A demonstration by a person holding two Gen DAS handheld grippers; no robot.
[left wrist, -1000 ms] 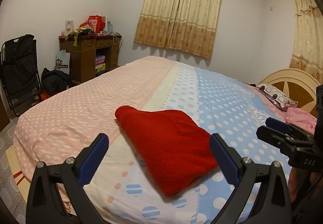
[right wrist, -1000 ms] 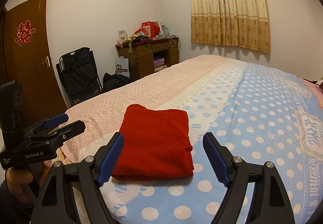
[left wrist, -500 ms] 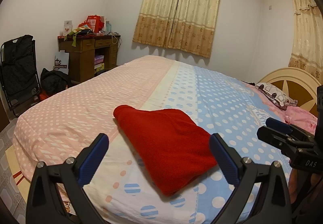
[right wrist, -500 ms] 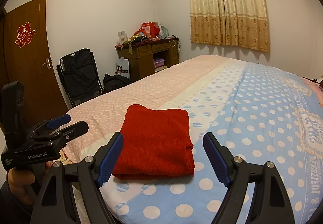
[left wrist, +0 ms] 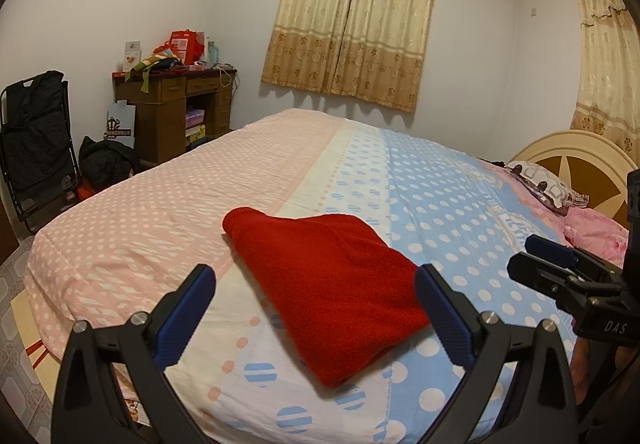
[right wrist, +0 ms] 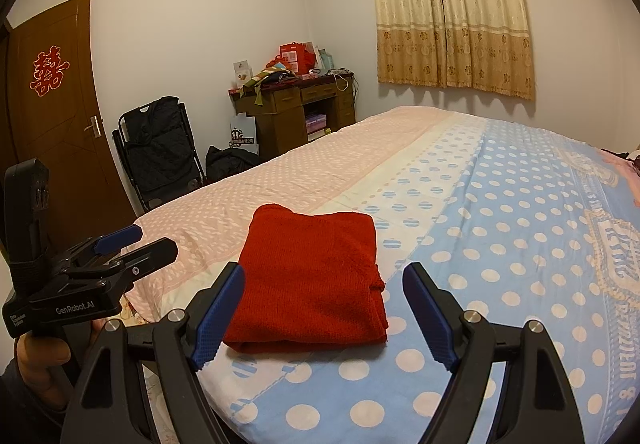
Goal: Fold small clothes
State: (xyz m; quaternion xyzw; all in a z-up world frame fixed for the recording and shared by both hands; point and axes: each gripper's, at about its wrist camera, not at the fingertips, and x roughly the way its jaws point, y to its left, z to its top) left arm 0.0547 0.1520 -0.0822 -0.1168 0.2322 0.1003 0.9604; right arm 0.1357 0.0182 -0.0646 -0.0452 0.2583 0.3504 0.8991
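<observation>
I have the red sweater (left wrist: 332, 284) folded flat on the bed (left wrist: 440, 203), lying just ahead of both tools near the bed's front edge. My left tool (left wrist: 316, 308) stands wide with nothing between its blue pads, the sweater beyond its tips. My right tool (right wrist: 324, 308) is just as wide and empty, the sweater straight in front of it, and the left tool off to its left.

Open bedspread (left wrist: 420, 179) all round the folded red garment (left wrist: 332, 284) — nothing between
</observation>
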